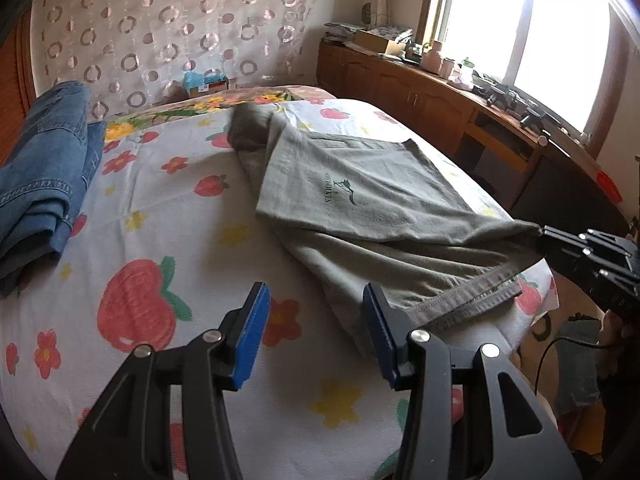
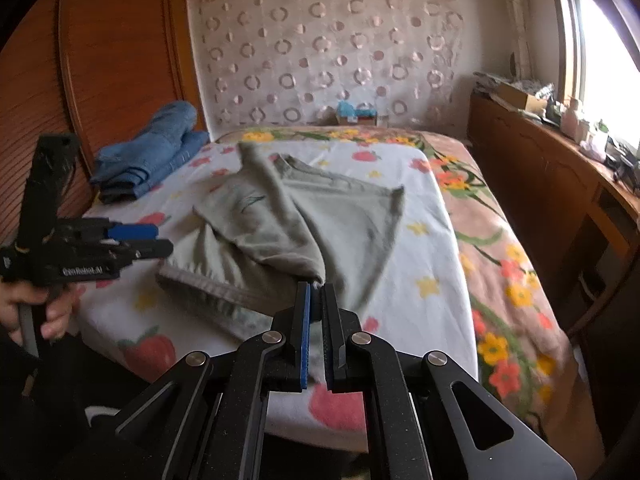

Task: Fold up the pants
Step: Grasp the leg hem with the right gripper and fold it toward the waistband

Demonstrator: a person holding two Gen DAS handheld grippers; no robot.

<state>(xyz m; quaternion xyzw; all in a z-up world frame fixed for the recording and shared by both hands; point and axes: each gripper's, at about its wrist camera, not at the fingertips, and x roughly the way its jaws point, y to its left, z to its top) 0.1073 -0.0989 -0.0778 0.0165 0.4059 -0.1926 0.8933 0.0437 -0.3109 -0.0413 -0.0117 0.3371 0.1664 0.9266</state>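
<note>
The left gripper (image 1: 316, 320) hangs low over the near part of the bed (image 1: 120, 208), its blue-padded jaws spread wide with nothing between them, the right-hand pad just beside the stitched hem of the grey pants (image 1: 360, 200). In the right wrist view the same tool shows at the left edge, gripped by the person's left hand (image 2: 44, 304), level and pointing across the bed. The right gripper (image 2: 316, 292) reaches in from the near edge with its jaws pinched tight on a corner of the grey pants (image 2: 280, 216), pulling that cloth into a taut peak raised off the sheet. The pants lie in the middle of the fruit-and-flower sheet, partly doubled over, one fold turned back across the rest. A dark printed logo with a small figure shows on the grey cloth, its letters too distorted to read; white lettering on the left tool's body is also blurred. A pile of folded blue jeans (image 1: 44, 168) sits at the left side, well apart from the pants. A long wooden cabinet (image 2: 552, 184) crowded with small items runs under the bright window (image 1: 532, 32).
</note>
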